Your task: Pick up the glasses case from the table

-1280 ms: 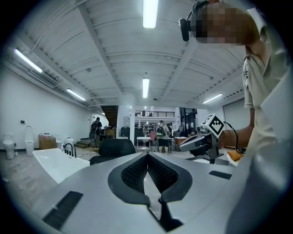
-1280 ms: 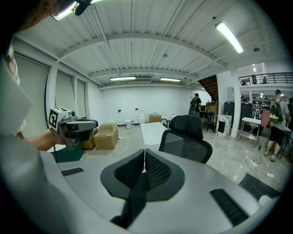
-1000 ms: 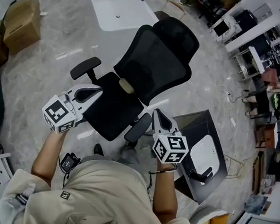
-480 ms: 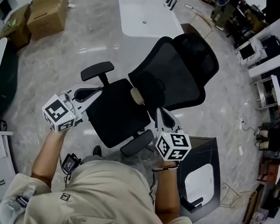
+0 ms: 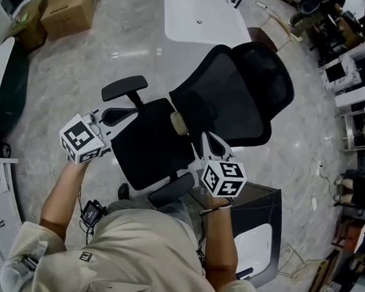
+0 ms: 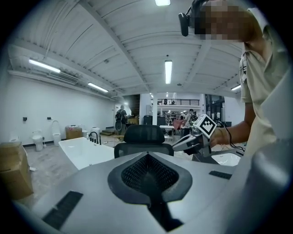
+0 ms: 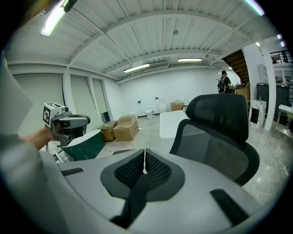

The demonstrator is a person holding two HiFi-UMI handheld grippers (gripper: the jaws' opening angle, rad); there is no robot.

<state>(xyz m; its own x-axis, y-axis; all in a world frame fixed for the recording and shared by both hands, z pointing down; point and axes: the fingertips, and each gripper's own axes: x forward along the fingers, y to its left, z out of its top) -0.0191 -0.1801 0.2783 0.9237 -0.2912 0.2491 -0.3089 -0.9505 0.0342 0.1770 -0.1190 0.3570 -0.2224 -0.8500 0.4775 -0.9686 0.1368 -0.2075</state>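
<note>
Glasses case nowhere in view; left gripper (image 5: 133, 113) and right gripper (image 5: 206, 136), jaws pressed together on nothing, held out above black office chair (image 5: 226, 92), presumably pending approach.

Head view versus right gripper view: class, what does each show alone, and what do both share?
Only the head view shows the person's beige shirt and the dark glossy table at lower right. Only the right gripper view shows the ribbed white ceiling with strip lights and a distant standing person with a backpack. Both show the black mesh office chair, brown cardboard boxes and the left gripper.
</note>
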